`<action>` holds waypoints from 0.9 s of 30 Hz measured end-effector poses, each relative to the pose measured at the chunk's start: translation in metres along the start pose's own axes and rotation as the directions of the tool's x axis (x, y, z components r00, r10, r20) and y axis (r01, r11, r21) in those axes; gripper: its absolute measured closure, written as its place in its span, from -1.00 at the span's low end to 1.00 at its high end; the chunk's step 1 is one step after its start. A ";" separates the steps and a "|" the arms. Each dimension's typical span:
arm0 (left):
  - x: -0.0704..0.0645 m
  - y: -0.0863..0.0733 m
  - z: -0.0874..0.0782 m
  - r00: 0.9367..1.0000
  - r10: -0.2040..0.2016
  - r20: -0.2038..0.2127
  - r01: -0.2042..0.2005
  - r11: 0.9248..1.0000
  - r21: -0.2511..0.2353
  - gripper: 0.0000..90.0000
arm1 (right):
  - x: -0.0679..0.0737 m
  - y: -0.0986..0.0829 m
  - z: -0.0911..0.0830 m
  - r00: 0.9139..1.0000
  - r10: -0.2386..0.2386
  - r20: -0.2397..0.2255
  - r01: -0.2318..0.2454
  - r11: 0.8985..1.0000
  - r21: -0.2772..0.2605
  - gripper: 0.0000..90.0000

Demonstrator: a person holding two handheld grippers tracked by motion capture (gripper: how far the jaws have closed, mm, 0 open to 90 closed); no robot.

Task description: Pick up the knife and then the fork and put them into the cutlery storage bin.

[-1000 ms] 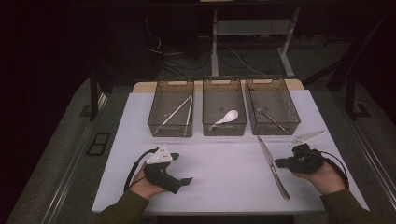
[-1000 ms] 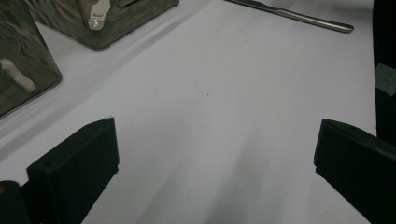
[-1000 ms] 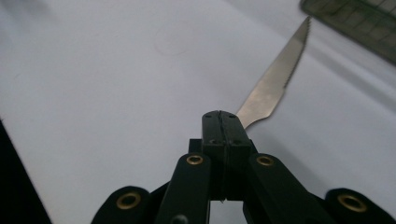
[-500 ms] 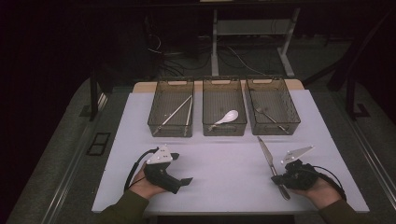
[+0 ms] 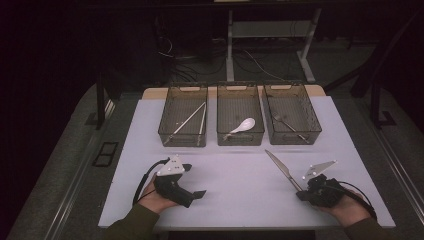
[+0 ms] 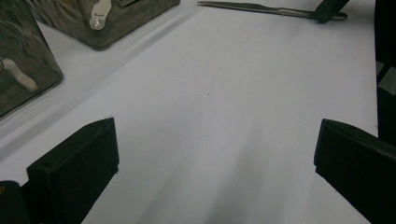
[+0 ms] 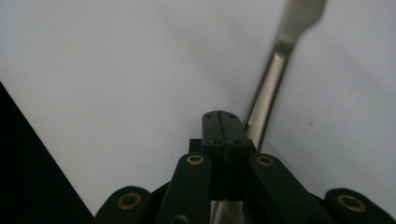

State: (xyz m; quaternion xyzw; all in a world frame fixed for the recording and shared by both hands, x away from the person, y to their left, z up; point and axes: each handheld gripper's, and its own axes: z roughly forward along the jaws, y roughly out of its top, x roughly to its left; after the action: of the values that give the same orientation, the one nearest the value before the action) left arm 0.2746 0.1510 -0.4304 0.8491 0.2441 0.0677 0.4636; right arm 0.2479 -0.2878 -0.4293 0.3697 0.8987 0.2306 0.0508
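Observation:
A table knife (image 5: 280,167) lies slantwise on the white table top (image 5: 235,175), blade toward the bins; it also crosses the top of the left gripper view (image 6: 252,7). My right gripper (image 5: 300,195) is shut, its tips at the knife's handle end. In the right gripper view the jaws (image 7: 219,116) are pressed together, and the knife (image 7: 275,60) runs out from under them up to the right. Whether they pinch it I cannot tell. My left gripper (image 5: 197,194) rests at the near left, open, with bare table between its jaws (image 6: 215,135).
Three clear bins stand in a row at the back. The left bin (image 5: 183,141) holds chopsticks (image 5: 187,120), the middle bin (image 5: 240,141) a white spoon (image 5: 243,126), the right bin (image 5: 295,140) a fork (image 5: 285,122). Dark floor surrounds the table.
My right gripper has moved toward the near edge and slightly left, down to the knife's handle end. The left gripper and the knife have stayed put.

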 end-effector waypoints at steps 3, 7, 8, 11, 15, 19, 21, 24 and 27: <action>0.000 0.000 0.000 1.000 0.000 0.000 0.000 1.000 0.001 -1.00 | -0.006 -0.004 -0.003 1.000 0.017 0.012 -0.017 1.000 -0.002 0.99; 0.000 0.000 0.000 1.000 0.000 0.000 0.000 1.000 0.002 -1.00 | -0.017 -0.008 -0.007 0.998 0.049 0.037 -0.049 0.999 -0.005 0.99; 0.000 0.000 0.000 1.000 0.000 0.000 0.000 1.000 0.001 -1.00 | -0.020 -0.009 -0.009 0.998 0.051 0.040 -0.051 0.999 -0.005 1.00; 0.000 0.000 0.000 1.000 0.001 0.000 -0.001 1.000 0.002 -1.00 | -0.025 -0.010 -0.010 0.997 0.057 0.042 -0.057 0.998 -0.002 0.99; 0.000 0.000 0.000 1.000 0.001 0.000 -0.001 1.000 0.002 -1.00 | -0.025 -0.009 -0.009 0.999 0.035 0.029 -0.035 0.999 0.004 0.99; 0.001 0.000 0.001 1.000 -0.001 -0.001 0.001 1.000 0.005 -1.00 | -0.027 0.002 -0.015 1.000 -0.021 -0.007 0.021 1.000 0.007 0.86; 0.000 0.000 0.000 1.000 0.001 -0.002 -0.001 1.000 0.005 -1.00 | -0.029 0.009 -0.016 0.999 -0.040 -0.005 0.040 0.999 0.017 0.80; 0.000 0.000 0.001 1.000 -0.005 -0.002 0.005 1.000 -0.002 -1.00 | -0.032 0.020 -0.012 0.997 -0.075 -0.016 0.075 0.996 0.044 0.72; 0.000 0.000 0.001 1.000 -0.004 -0.001 0.004 1.000 0.000 -1.00 | -0.033 0.032 -0.007 0.993 -0.116 -0.021 0.117 0.990 0.083 0.67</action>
State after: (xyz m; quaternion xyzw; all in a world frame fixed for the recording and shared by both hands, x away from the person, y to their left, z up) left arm 0.2754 0.1503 -0.4311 0.8484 0.2462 0.0673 0.4637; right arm 0.2905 -0.2929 -0.4111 0.3164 0.9280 0.1922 0.0416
